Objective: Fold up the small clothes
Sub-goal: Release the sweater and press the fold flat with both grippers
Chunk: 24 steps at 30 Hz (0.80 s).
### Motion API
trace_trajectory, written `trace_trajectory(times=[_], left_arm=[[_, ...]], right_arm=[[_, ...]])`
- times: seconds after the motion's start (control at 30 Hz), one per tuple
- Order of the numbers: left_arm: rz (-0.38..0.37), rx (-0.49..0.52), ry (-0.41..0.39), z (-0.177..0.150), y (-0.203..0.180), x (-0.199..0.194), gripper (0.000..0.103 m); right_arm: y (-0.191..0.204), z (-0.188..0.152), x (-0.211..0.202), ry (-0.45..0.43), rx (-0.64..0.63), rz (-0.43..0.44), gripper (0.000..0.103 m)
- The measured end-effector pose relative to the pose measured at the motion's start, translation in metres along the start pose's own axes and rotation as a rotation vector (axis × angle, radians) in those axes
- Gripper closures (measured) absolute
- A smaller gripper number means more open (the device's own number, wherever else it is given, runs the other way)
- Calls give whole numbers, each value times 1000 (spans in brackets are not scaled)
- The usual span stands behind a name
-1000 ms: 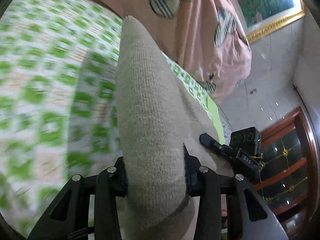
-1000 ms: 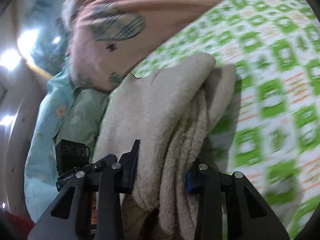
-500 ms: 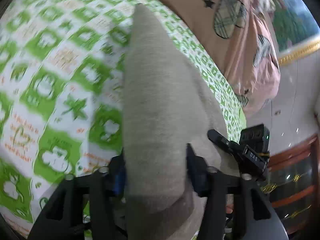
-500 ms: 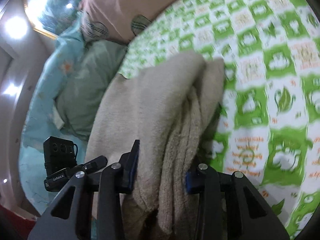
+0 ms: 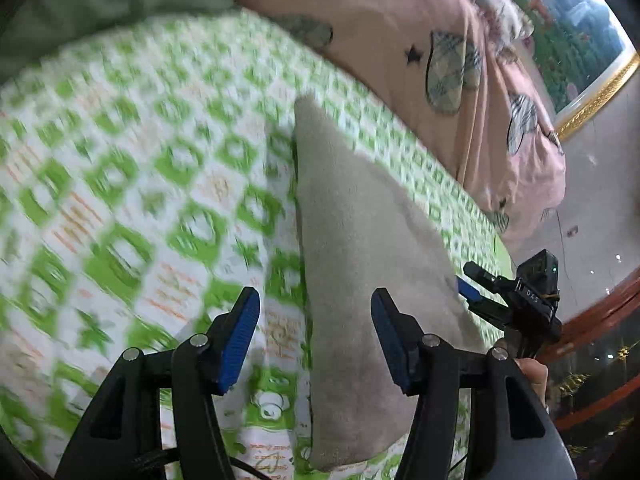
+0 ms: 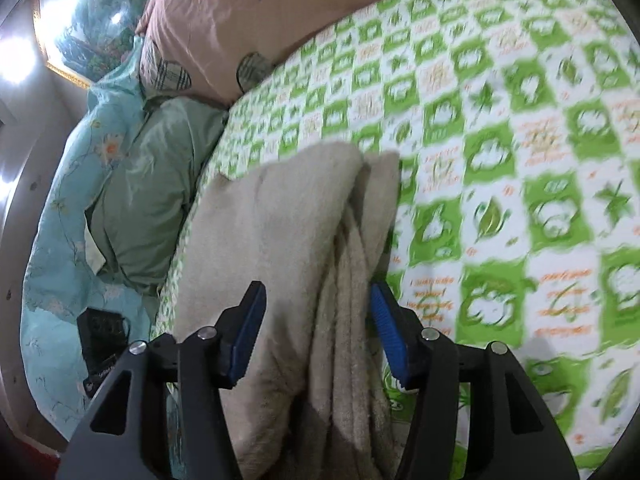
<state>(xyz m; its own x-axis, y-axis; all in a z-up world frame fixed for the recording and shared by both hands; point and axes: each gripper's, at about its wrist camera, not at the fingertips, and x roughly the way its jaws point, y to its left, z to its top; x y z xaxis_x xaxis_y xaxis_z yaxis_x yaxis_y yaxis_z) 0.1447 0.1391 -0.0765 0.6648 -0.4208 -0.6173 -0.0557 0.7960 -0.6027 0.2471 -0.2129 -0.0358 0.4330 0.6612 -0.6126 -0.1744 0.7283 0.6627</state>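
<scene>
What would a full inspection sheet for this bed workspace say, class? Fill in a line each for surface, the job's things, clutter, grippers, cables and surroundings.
Surface: green-and-white patterned bedsheet, blurred in the left wrist view.
Job's things: beige fleecy folded garment lying on the sheet, layers stacked along one edge.
Clutter: pink quilt with plaid hearts, pale green pillow, light blue floral bedding.
Grippers: left gripper open, garment between its fingers, left blue pad clear of it; right gripper opening, garment between its fingers, pads no longer squeezing.
Cables: thin black cable under the left gripper.
Surroundings: gold-framed picture, dark red wooden cabinet.
</scene>
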Motion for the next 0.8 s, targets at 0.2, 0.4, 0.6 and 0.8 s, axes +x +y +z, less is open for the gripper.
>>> trace_trajectory(times=[0.2, 0.4, 0.6, 0.8], left_arm=[[-148, 56, 0, 11, -33, 4, 45], [-241, 127, 83, -4, -63, 35, 46], [-256, 61, 138, -18, -48, 61, 52], [-195, 122, 141, -24, -60, 71, 53]], right_arm=[[19, 34, 24, -8, -75, -42, 47], [31, 48, 42, -30, -106, -4, 92], [24, 41, 19, -102, -138, -78, 92], [-13, 28, 63, 19, -84, -173, 92]])
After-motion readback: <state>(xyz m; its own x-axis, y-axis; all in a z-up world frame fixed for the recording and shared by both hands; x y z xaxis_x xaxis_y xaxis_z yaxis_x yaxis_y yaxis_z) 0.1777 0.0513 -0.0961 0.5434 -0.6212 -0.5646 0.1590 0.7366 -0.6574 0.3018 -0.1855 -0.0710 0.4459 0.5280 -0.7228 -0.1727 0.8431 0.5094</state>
